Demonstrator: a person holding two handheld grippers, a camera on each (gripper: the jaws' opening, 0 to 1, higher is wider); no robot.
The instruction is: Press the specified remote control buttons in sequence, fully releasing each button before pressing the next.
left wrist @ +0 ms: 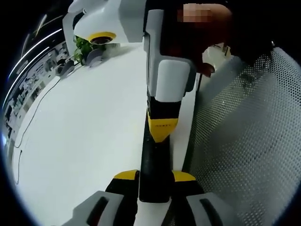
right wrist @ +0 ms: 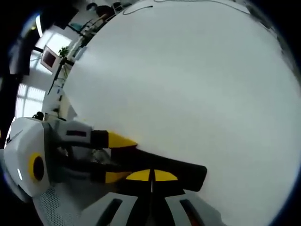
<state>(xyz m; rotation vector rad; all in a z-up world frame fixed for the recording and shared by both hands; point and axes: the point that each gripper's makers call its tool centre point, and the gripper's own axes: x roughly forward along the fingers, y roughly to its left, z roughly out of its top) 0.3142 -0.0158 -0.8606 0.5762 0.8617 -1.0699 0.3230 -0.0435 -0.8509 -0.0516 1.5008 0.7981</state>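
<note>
Remote control: a long black remote control (left wrist: 154, 172) lies on the white table (left wrist: 84, 141); in the right gripper view its dark body (right wrist: 169, 172) runs from the left toward the right.
Left tool: the left tool (left wrist: 155, 178) pinches the near end of the remote between its yellow-tipped jaws.
Right tool: the right tool (right wrist: 151, 175) has its yellow tips pressed together, touching the top of the remote; in the left gripper view it comes down from the far side onto the remote (left wrist: 162, 127).
Surroundings: a mesh chair back (left wrist: 249, 141) at right, a potted plant (left wrist: 83, 47) at the far left of the table.
</note>
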